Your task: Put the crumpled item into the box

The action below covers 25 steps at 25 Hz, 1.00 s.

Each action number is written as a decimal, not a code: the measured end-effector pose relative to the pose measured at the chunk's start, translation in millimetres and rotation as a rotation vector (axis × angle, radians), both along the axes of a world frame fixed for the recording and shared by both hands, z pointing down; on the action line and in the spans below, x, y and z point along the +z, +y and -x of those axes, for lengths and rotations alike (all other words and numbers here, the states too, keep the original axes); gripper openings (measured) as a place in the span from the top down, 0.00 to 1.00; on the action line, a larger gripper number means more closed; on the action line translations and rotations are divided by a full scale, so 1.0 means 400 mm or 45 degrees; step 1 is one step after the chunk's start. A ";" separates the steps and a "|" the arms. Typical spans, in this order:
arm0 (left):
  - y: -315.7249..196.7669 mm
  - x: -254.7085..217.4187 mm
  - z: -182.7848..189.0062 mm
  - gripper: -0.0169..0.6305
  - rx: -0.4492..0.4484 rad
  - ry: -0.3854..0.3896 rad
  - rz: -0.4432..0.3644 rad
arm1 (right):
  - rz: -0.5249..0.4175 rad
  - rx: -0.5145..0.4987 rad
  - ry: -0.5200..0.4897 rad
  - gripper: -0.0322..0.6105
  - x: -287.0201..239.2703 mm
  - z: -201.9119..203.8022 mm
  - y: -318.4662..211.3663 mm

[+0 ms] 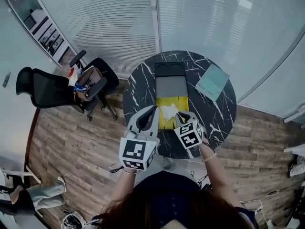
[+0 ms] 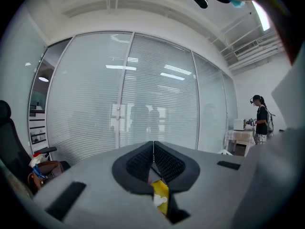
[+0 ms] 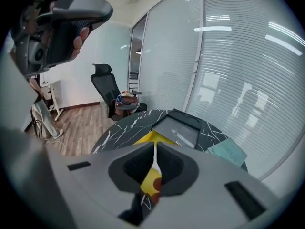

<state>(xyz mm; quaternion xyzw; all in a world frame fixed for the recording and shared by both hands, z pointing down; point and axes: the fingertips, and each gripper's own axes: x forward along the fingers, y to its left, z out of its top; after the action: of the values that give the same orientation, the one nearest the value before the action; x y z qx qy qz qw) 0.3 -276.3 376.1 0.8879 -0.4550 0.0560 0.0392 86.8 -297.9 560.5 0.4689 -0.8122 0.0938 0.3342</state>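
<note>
A white crumpled item (image 1: pixel 169 111) hangs just above the yellow inside of an open box (image 1: pixel 174 102) on the round black marble table (image 1: pixel 138 92). My right gripper (image 1: pixel 180 116) is shut on the item. In the right gripper view a thin white sliver of the item (image 3: pixel 154 162) shows between the closed jaws of my right gripper (image 3: pixel 155 149), with the yellow box (image 3: pixel 147 138) below. My left gripper (image 1: pixel 153 111) is shut, its tip close beside the item on the left. In the left gripper view my left gripper (image 2: pixel 153 144) points up at the glass wall.
The box's grey lid (image 1: pixel 171 86) and a black tray (image 1: pixel 170 69) lie beyond the yellow part. A teal booklet (image 1: pixel 212 81) lies at the table's right. A black office chair (image 1: pixel 47 87) holding a bag (image 1: pixel 86 82) stands to the left. A person (image 2: pixel 261 120) stands far off.
</note>
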 end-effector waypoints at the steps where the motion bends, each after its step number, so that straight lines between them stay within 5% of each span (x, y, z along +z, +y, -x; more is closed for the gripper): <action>1: 0.007 0.001 -0.002 0.93 0.000 -0.001 0.000 | -0.009 0.006 -0.011 0.90 -0.008 -0.001 0.006; 25: 0.100 -0.001 -0.019 0.93 0.058 -0.007 -0.008 | -0.303 0.273 -0.280 0.91 -0.247 -0.029 0.125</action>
<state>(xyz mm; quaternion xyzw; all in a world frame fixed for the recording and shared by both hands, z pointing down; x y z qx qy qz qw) 7.7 -236.1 375.6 0.8980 -0.4349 0.0579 0.0338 98.4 -248.0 461.8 0.5759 -0.7945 0.0829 0.1737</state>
